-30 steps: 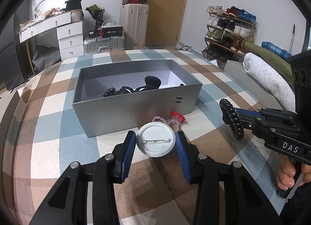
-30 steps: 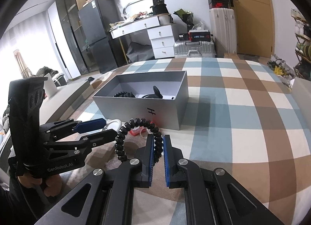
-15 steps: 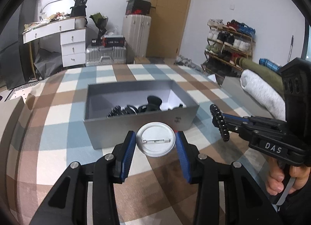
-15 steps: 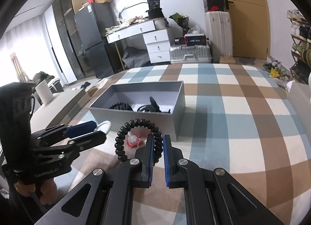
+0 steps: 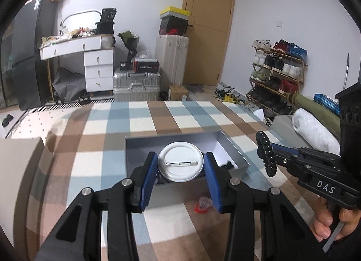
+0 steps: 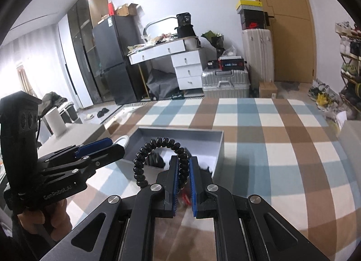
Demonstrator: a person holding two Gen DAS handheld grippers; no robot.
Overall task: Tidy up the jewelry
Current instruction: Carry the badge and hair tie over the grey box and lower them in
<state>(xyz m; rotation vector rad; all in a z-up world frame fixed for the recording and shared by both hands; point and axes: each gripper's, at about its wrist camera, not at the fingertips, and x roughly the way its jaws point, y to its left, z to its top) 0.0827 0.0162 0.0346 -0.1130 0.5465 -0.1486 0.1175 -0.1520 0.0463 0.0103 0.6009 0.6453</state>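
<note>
I hold my left gripper (image 5: 181, 166) above the open grey rectangular cardboard box (image 5: 234, 150), and its blue fingers (image 5: 149, 177) pinch the round white pin badge (image 5: 181, 161) by its rim, with the metal pin side facing the camera. My right gripper (image 6: 182, 170) is just beside it, and its fingers (image 6: 173, 182) are pressed on the black spiral coil bracelet (image 6: 158, 143), which hangs as a loop over the near part of the box. Some dark items (image 6: 158, 159) lie inside the box. A small red and clear item (image 5: 203, 204) lies on the checked blue and brown cloth (image 5: 144, 123) in front of the box.
</note>
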